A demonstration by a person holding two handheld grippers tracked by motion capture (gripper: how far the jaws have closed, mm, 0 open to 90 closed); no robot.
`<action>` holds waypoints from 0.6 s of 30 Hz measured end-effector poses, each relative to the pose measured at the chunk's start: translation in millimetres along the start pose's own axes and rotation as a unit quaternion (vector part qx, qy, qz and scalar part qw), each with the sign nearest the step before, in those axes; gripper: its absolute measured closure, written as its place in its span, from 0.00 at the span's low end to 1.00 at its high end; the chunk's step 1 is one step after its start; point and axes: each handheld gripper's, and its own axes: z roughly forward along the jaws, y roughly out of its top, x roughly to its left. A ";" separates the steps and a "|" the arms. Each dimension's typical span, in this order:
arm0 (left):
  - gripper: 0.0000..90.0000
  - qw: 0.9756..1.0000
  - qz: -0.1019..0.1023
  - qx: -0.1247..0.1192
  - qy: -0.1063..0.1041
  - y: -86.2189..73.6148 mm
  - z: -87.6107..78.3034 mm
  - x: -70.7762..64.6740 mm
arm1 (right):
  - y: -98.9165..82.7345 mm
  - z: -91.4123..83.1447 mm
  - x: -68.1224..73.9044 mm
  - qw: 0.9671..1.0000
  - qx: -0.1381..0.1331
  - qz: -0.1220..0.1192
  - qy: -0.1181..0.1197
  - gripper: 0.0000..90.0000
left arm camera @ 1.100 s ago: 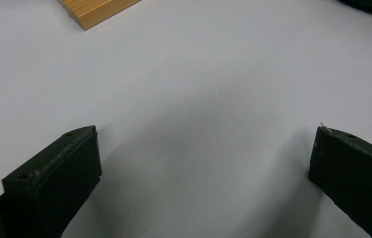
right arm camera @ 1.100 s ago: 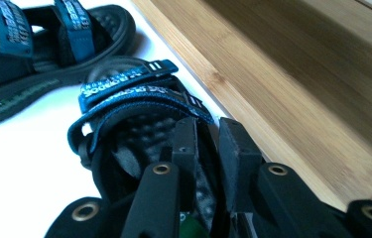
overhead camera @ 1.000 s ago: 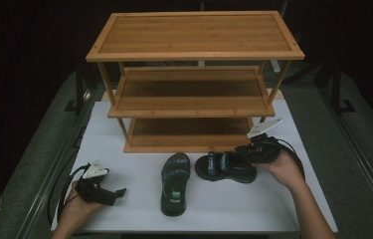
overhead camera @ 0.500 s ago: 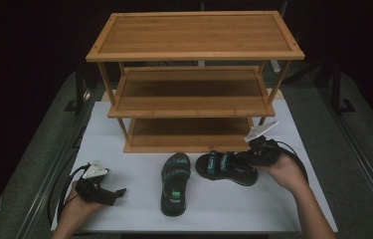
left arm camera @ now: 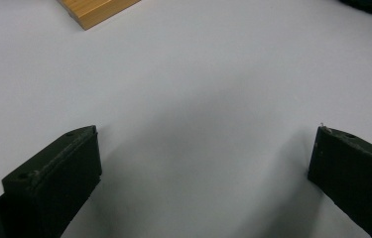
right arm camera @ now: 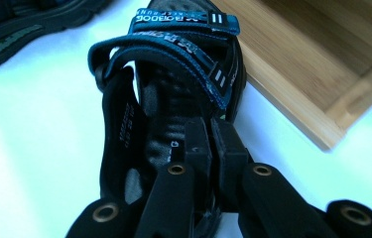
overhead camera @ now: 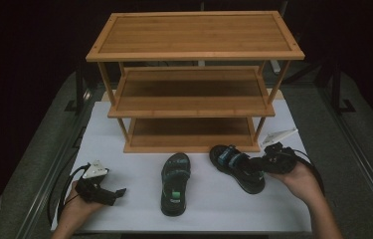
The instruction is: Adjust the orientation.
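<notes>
From above, a three-tier bamboo shoe rack (overhead camera: 194, 74) stands at the far side of a white table (overhead camera: 293, 209). Two dark sandals lie in front of its bottom shelf. The left sandal (overhead camera: 175, 183) rests flat near the middle of the table, toe towards the rack. The right sandal (overhead camera: 237, 167) lies just beside it at about three o'clock, angled, its toe pointing to roughly ten o'clock. The right gripper (overhead camera: 259, 163) sits at that sandal's heel, held in the person's right hand (overhead camera: 301, 178). At about eight o'clock from the left sandal, well apart, the left hand (overhead camera: 77, 208) holds the left gripper (overhead camera: 119, 194) low over bare table.

In the left gripper view, the two black jaws stand wide apart with nothing between them, above white table; a corner of the rack shows at eleven o'clock.

In the right gripper view, the jaws are pressed close together on the rear part of the right sandal, pinching it. Its blue-edged straps (right arm camera: 183, 37) arch at twelve o'clock, and the rack's bottom shelf (right arm camera: 322, 64) lies at two o'clock.
</notes>
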 end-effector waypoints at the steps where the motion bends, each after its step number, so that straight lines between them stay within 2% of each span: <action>1: 0.00 1.000 0.000 0.000 0.000 0.0 0.0 0.0 | -2.9 -1.1 -2.0 1.000 -0.007 0.006 0.005 0.96; 4: 0.00 1.000 0.000 0.000 0.000 0.0 0.0 0.0 | -5.3 -0.5 -3.8 1.000 -0.018 0.010 0.012 0.95; 6: 0.00 1.000 0.000 0.000 0.000 0.0 0.0 0.0 | -4.5 3.5 -3.7 0.999 -0.029 0.015 0.023 0.90; 10: 0.00 1.000 0.000 0.000 0.000 0.1 0.1 0.1 | -3.7 1.0 -3.6 0.999 -0.041 0.016 0.029 0.86; 14: 0.00 1.000 0.000 0.000 0.000 0.0 0.0 0.1 | -6.7 -16.8 -4.0 0.996 -0.077 0.021 0.041 0.83; 18: 0.00 1.000 0.000 0.000 0.000 0.0 0.0 0.0 | -14.9 -37.6 -6.1 0.994 -0.101 0.025 0.023 0.88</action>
